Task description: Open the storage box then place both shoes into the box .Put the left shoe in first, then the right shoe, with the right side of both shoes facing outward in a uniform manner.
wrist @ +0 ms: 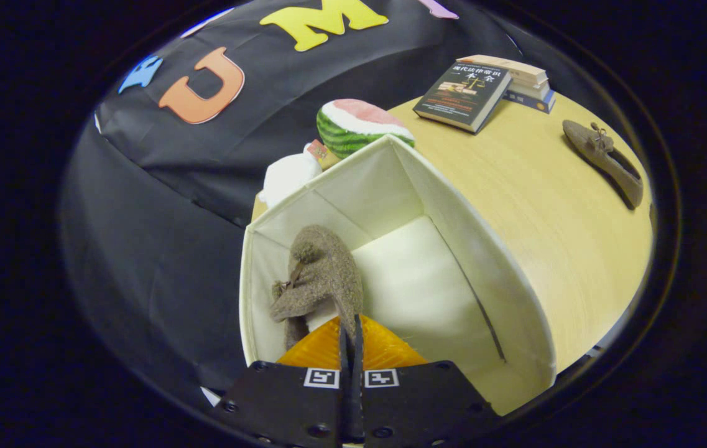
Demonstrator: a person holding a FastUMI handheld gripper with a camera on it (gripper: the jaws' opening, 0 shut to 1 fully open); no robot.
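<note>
A brown shoe point(319, 274) hangs inside the open white storage box point(502, 292), close against its left wall, toe pointing away from the gripper point(351, 330), whose two fingers are pressed together on the thin edge of the shoe's heel opening. The shoe dips below the box's rim, and whether its sole touches the bottom cannot be told. To its right, most of the box floor lies bare and pale, leaving wide room along the right wall. The box stands at the left edge of a light wooden table point(552, 218), its far corner pointing toward a slice of watermelon point(356, 124) just beyond the rim. A white bundle point(288, 174) sits beside the fruit, touching the box's back-left wall from outside. Further right, a dark-covered book point(462, 94) leans on a small stack of books point(524, 81) near the table's far edge. The second brown shoe point(605, 158) lies alone near the right edge of the table, well apart from the box, with open tabletop between them.
</note>
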